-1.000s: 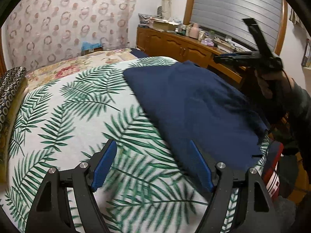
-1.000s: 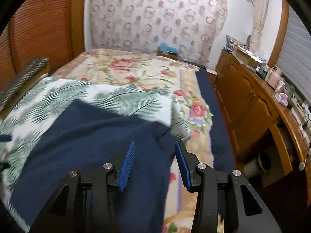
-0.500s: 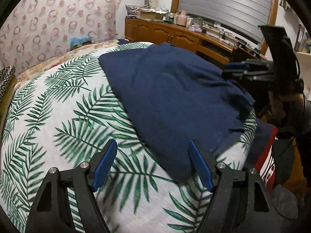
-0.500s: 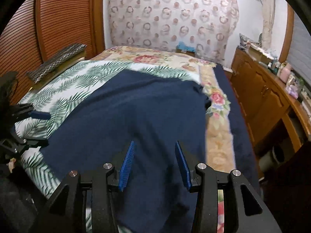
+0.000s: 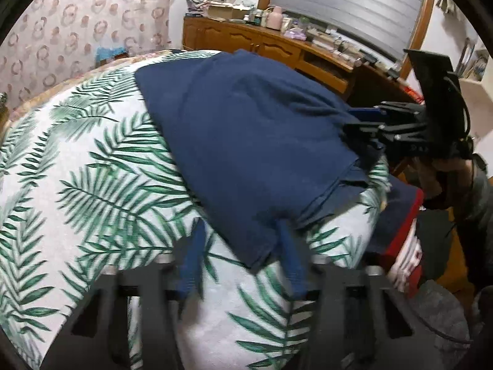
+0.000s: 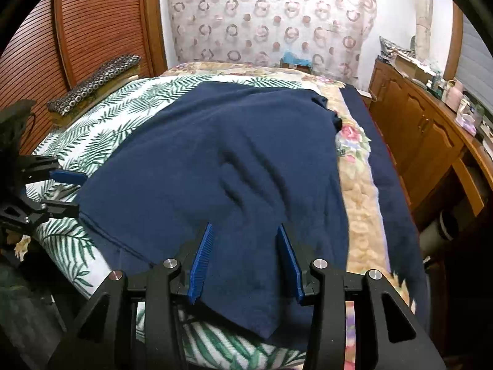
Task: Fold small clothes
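Observation:
A navy garment lies spread on the palm-leaf bedspread. My left gripper sits low at its near corner. The blurred jaws are closing, with the corner's tip between them and a gap still showing on each side. In the right wrist view the same garment fills the middle, with a few ripples. My right gripper straddles its near edge, and its jaws are opening over cloth they do not pinch. Each gripper shows in the other's view: the right gripper at the far corner, the left gripper at the left edge.
A cluttered wooden sideboard runs along the bed's far side, close to the mattress. A floral blanket and a dark strip cover the right of the bed. A patterned cushion lies by the slatted wall. A red-and-navy cloth hangs off the edge.
Both grippers came down and in toward the garment's near edge. The left jaws narrowed around the corner. The right jaws widened a little over the cloth.

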The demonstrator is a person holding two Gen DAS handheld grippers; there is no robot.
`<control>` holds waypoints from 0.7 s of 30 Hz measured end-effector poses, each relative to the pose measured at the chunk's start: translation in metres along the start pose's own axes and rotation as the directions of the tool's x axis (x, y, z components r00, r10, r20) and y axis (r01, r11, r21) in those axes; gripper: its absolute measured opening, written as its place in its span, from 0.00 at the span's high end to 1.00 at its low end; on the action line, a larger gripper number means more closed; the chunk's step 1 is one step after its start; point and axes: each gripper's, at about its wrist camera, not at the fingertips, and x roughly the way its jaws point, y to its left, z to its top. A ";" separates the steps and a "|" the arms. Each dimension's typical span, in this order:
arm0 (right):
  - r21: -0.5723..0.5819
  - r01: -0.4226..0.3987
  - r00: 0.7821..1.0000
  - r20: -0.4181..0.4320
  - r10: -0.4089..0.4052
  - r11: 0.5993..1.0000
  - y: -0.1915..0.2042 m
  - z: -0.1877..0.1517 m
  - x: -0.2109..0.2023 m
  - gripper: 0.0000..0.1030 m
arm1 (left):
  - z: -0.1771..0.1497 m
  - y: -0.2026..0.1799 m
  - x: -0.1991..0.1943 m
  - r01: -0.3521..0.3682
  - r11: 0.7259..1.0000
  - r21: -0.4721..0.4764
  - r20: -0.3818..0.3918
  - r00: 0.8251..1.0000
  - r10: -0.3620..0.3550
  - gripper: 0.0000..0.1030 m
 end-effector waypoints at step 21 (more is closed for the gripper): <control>-0.122 -0.115 0.993 -0.008 0.115 0.986 0.030 -0.029 0.004 0.34 | 0.096 -0.005 -0.044 -0.030 0.999 0.035 0.257 0.966 0.020 0.94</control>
